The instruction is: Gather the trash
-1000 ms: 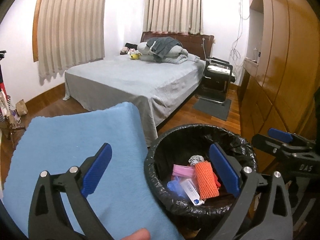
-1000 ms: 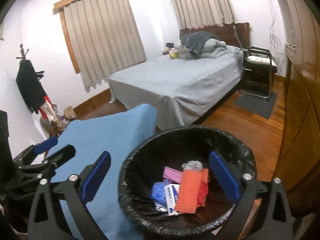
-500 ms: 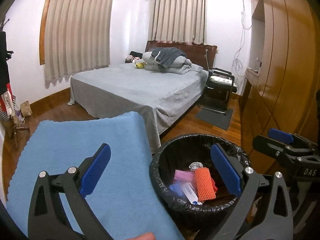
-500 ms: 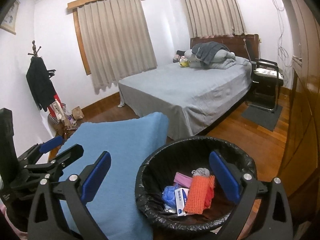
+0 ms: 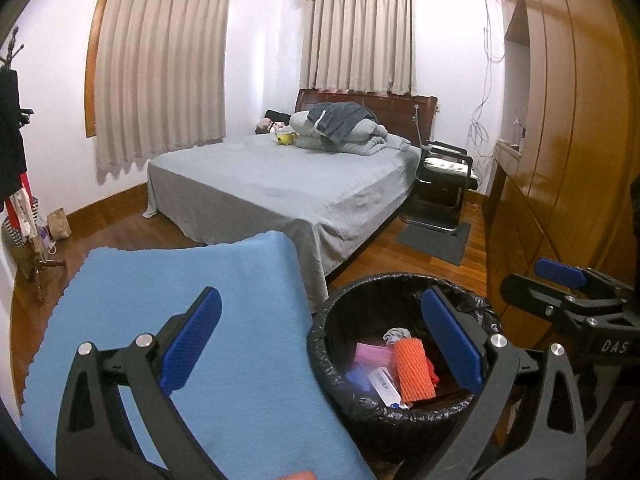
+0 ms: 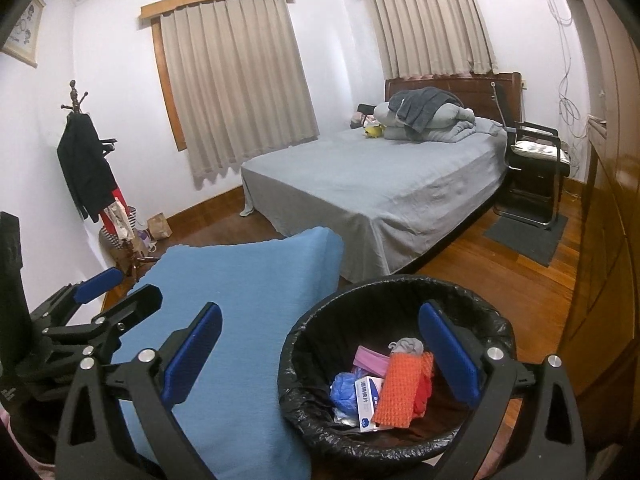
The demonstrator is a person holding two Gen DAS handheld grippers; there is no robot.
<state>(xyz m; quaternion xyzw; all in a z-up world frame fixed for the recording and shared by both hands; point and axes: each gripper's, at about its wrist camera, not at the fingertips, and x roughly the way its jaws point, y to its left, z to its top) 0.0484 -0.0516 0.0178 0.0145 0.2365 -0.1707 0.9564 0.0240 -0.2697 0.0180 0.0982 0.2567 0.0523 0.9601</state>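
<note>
Orange foam fruit netting (image 6: 396, 392), soft and light, lies atop a white carton (image 6: 367, 402) and blue wrapper (image 6: 343, 390) inside the round black-lined trash bin (image 6: 496, 320) beside the blue-clothed desk (image 6: 240, 304). Pinch its upper edge. Left hand-held gripper (image 5: 320, 344) and right hand-held gripper (image 6: 320, 346) both gape wide, empty.

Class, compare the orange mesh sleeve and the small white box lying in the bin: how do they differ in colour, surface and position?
The orange mesh sleeve is bright orange with a bumpy net texture; the white box is smooth card with blue print. The sleeve looks the larger of the two. The sleeve lies on top, overlapping the box's right edge, while the box sits lower, beside a crumpled blue item. Both rest inside the black-lined bin, and neither gripper touches them.
</note>
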